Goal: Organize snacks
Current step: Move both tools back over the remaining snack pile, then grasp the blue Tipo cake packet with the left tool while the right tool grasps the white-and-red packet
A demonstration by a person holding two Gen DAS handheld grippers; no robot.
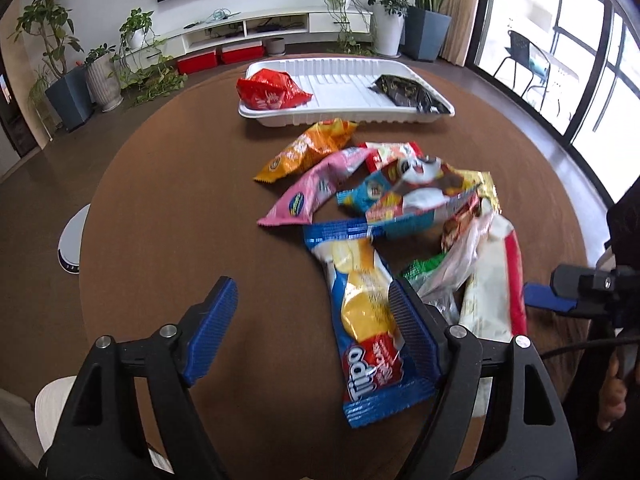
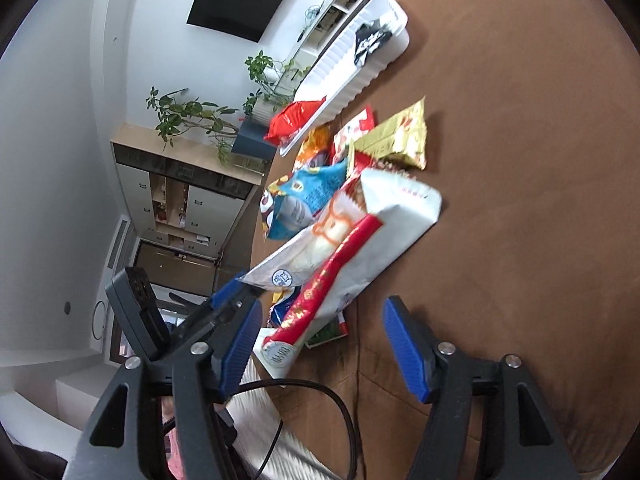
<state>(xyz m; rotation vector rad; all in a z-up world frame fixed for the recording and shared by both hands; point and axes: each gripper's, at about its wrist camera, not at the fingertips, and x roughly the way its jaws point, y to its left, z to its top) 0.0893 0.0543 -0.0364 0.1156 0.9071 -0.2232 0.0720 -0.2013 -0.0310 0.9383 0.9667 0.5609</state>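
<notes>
Your snack packets (image 1: 372, 208) lie heaped just before the white tray (image 1: 344, 80), which holds a red bag (image 1: 270, 90) and a black bag (image 1: 408, 92).

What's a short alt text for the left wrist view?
Open left gripper hangs over a brown round table, its right finger over a blue Tipo packet at the near end of a loose snack pile. Beyond the pile, a white tray holds a red bag and a black bag.

Open left tongs (image 1: 314, 320), blue snack packet (image 1: 366, 312)
</notes>
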